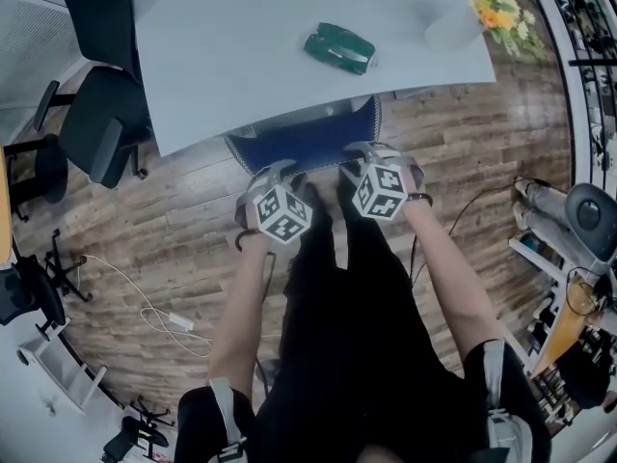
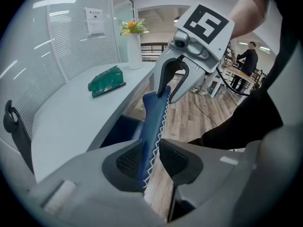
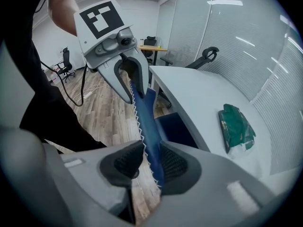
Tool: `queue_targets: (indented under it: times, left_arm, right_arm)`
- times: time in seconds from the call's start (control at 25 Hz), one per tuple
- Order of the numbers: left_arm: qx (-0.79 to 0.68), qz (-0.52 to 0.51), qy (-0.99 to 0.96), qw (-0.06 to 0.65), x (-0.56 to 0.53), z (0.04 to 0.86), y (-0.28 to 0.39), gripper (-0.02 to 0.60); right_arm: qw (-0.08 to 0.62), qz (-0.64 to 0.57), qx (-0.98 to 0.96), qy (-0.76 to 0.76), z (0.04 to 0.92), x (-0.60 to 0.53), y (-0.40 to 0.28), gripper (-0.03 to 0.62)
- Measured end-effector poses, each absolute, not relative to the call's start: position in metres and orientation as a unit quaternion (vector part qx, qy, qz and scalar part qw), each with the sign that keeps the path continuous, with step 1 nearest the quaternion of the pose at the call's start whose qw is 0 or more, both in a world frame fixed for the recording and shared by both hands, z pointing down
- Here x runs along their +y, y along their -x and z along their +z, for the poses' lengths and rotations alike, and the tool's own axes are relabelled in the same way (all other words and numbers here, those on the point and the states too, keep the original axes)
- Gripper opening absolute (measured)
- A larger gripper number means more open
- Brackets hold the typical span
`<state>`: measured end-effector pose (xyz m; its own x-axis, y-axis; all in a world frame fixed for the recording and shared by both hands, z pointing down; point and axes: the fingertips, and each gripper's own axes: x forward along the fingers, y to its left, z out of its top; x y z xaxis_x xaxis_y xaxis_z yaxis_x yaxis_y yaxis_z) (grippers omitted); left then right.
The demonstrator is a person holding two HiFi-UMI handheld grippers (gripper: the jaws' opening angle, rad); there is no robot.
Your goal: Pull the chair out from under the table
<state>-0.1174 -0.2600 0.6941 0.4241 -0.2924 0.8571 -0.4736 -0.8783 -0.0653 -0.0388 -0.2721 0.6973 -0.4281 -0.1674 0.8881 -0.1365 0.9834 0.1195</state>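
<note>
A blue chair is tucked under the pale grey table (image 1: 241, 56); only its backrest (image 1: 308, 141) with white zigzag stitching sticks out past the near edge. My left gripper (image 1: 276, 172) clamps the left part of the backrest's top edge. In the left gripper view the blue edge (image 2: 154, 122) fills the gap in my left gripper (image 2: 151, 160), both pads against it. My right gripper (image 1: 370, 152) holds the right part; in the right gripper view the backrest (image 3: 147, 122) is pinched in it (image 3: 151, 162). The seat (image 3: 177, 126) lies under the tabletop.
A green packet (image 1: 339, 47) and a vase of flowers (image 1: 496, 3) are on the table. Black office chairs (image 1: 96, 114) stand at the left. A white cable (image 1: 154, 312) lies on the wooden floor. Shelves and gear (image 1: 578, 220) line the right side. My legs are behind the chair.
</note>
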Motion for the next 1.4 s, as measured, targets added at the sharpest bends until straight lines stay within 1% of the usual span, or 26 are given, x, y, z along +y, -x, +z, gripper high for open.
queue_targets:
  times: [0.4, 0.96, 1.4]
  left_arm:
    - [-0.179, 0.500, -0.841, 0.104, -0.210, 0.707, 0.106, 0.098]
    - [-0.164, 0.522, -0.829, 0.112, -0.177, 0.714, 0.089, 0.089]
    - [-0.169, 0.518, -0.830, 0.118, -0.148, 0.708, 0.065, 0.087]
  right_arm:
    - [0.555, -0.014, -0.828, -0.075, 0.712, -0.223, 0.028, 0.106]
    - [0.562, -0.018, -0.824, -0.070, 0.718, -0.195, 0.012, 0.106]
    - [0.566, -0.028, -0.822, -0.057, 0.712, -0.169, -0.012, 0.106]
